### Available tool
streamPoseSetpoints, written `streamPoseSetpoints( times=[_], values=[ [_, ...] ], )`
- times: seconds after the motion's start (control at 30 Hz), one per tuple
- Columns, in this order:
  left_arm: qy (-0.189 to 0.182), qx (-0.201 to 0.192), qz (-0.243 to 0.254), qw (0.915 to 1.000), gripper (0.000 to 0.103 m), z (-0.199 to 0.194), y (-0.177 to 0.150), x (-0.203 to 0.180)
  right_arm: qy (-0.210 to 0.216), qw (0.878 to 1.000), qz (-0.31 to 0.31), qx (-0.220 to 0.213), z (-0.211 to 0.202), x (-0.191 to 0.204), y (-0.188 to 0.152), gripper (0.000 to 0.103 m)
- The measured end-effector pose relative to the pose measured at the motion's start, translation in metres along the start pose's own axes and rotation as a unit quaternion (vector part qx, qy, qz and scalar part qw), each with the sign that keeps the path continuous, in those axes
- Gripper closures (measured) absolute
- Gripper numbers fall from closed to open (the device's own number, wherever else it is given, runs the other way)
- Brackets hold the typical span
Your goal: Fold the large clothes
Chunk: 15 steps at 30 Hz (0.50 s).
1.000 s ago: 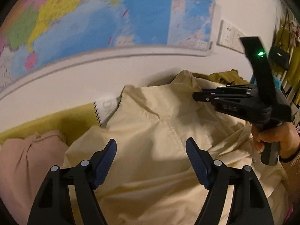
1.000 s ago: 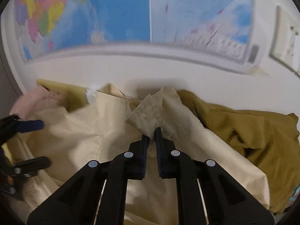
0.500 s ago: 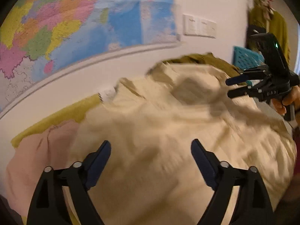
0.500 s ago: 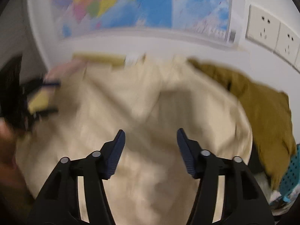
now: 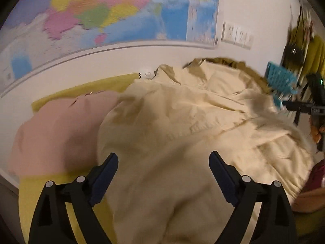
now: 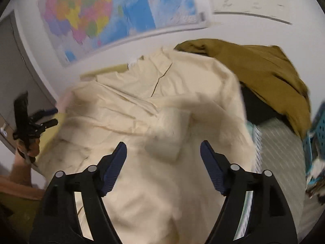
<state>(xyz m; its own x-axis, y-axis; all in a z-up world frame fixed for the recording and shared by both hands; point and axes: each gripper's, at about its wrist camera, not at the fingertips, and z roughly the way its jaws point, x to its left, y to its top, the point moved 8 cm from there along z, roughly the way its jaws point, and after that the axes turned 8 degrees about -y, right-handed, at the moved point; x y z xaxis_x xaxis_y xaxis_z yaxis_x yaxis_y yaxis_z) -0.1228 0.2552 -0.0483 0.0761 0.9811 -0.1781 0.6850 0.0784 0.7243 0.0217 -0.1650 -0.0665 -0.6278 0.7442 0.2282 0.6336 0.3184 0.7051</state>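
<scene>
Cream garment (image 5: pixel 182 134) lies spread and rumpled across the work surface, collar end toward the far wall under the map (image 5: pixel 113 14). Pink garment (image 5: pixel 56 130) sits at its left edge on a yellow cloth (image 5: pixel 61 185); olive-brown garment (image 6: pixel 262 71) is heaped at its far right.

Left gripper (image 5: pixel 163 172): jaws opening, standing wide, nothing between them, poised above the near left part of the cream cloth. Right gripper (image 6: pixel 163 160): jaws opening, also empty, above the near middle. Neither holds fabric.

Risks, as judged:
- Cloth is creased and partly doubled on itself; a pinch here could catch two layers and drag a wrinkle into the fold.
- Left edge overlaps the pink garment; a low grab there may lift both.
- Right edge meets the olive heap; same hazard.
- Frames are motion-blurred, so exact hem positions cannot be told.

Room: wall closes the far side. Right of the cloth a striped surface (image 6: pixel 282 154) is bare, then a teal basket (image 5: pixel 281 79). Near side looks open for pulling hems toward the person.
</scene>
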Motion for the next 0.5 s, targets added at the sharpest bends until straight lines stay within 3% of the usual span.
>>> streamPoseSetpoints(
  times=[0.17, 0.3, 0.5],
  values=[
    [-0.003, 0.007, -0.065, 0.9979, 0.013, -0.033, -0.052, 0.016, -0.007, 0.995, 0.095, 0.009, -0.027, -0.033, -0.046, 0.02],
    [-0.036, 0.016, -0.122, 0.9918, 0.013, -0.047, -0.094, 0.018, 0.027, 0.983, 0.177, 0.032, -0.031, -0.051, -0.089, 0.016],
    [-0.1, 0.046, -0.155, 0.9818, 0.013, -0.04, -0.125, 0.0, 0.078, 0.977, 0.192, 0.055, -0.016, -0.033, -0.123, 0.015]
  ],
)
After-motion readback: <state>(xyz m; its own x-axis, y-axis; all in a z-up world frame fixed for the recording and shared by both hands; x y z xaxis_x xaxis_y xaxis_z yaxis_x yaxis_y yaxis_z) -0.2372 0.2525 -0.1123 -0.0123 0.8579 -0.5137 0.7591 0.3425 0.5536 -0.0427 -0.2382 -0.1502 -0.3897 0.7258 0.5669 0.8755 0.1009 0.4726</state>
